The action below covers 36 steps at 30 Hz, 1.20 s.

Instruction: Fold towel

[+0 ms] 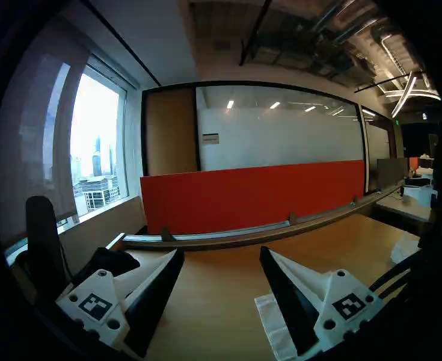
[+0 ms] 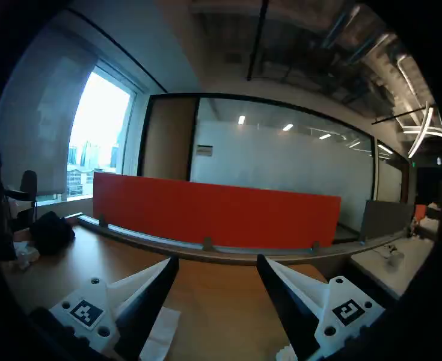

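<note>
Left tongs (image 1: 221,283) and right tongs (image 2: 216,289) both apart, nothing clamped; white towel (image 1: 270,322) lies on the wooden worktop (image 1: 221,307).
In the left gripper view the towel is near right, partly hidden under the right finger. In the right gripper view it is near left, just beside the left finger. A red divider (image 1: 251,192) runs along the worktop's far edge. A window (image 1: 94,156) is far left.

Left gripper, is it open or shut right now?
Open. The left gripper has its fingers spread wide, with bare desk between them and nothing held.
</note>
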Each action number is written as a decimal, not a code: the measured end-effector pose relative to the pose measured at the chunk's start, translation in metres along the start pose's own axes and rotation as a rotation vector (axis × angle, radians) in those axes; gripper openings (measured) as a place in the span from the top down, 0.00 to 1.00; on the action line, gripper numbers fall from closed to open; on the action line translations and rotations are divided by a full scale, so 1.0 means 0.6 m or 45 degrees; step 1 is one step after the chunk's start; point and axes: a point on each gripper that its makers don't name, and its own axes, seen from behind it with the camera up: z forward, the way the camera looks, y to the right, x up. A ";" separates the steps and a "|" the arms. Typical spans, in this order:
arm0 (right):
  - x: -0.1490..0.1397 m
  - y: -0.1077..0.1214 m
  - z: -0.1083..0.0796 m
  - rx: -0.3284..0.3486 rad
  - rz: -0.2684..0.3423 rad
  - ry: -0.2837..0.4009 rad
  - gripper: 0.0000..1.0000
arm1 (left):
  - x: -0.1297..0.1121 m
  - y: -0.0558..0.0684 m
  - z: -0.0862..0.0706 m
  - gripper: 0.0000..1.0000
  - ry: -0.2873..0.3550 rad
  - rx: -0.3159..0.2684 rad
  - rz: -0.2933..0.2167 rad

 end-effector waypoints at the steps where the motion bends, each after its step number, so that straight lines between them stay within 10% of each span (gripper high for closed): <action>1: 0.001 -0.003 0.000 0.014 -0.008 -0.004 0.00 | 0.000 0.003 -0.001 0.07 -0.006 -0.012 0.007; 36: -0.100 -0.125 -0.043 0.452 -0.181 -0.287 0.00 | -0.099 0.107 -0.034 0.07 -0.252 -0.367 0.095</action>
